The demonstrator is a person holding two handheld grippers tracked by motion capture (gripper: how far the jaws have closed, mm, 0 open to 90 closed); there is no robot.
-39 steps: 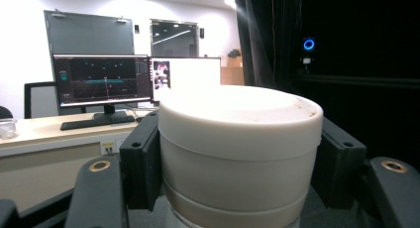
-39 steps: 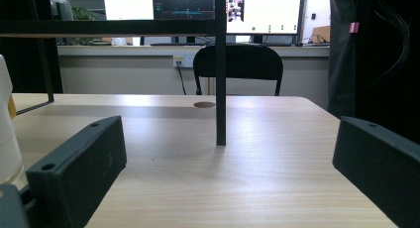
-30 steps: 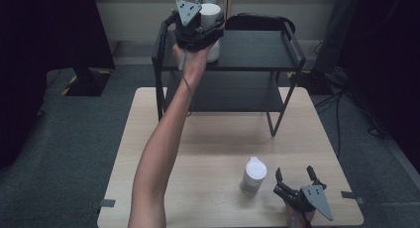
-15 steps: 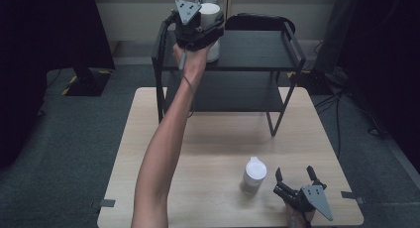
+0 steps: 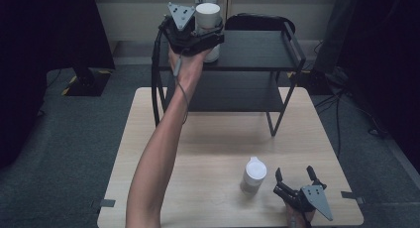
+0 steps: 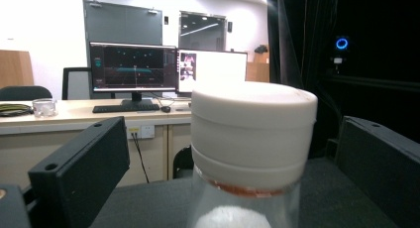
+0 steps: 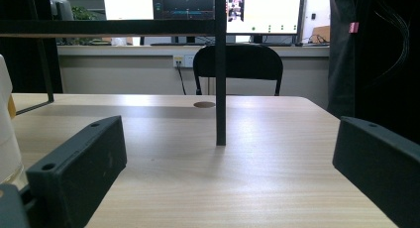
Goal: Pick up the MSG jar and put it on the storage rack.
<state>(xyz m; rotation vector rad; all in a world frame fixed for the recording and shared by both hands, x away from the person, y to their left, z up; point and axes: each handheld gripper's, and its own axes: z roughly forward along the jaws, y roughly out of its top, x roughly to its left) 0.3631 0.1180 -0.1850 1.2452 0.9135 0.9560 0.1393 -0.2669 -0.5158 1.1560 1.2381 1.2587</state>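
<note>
A clear jar with a white lid [image 5: 207, 16] stands on the top shelf of a black rack [image 5: 257, 49]. My left gripper [image 5: 210, 38] reaches around it at arm's length. Its jaws have just been opening. In the left gripper view the jar [image 6: 252, 134] stands between them with a gap on each side, so the left gripper [image 6: 233, 163] is open. A second white-lidded jar [image 5: 254, 175] stands on the wooden table [image 5: 208, 139] near the front. Just right of it my right gripper [image 5: 295, 172] rests open, with nothing between its jaws [image 7: 223, 153]. That jar shows at the left edge [image 7: 6, 134].
The rack stands at the table's far end and has a lower shelf [image 5: 233, 91]. One of its legs [image 7: 220, 89] rises ahead of the right gripper. A black chair [image 7: 237, 64] and desks with monitors [image 6: 133, 67] lie beyond. Grey carpet surrounds the table.
The left gripper's jaws have spread a little around the jar on the top shelf, and the jar stays put. The right hand and the jar on the table have not moved.
</note>
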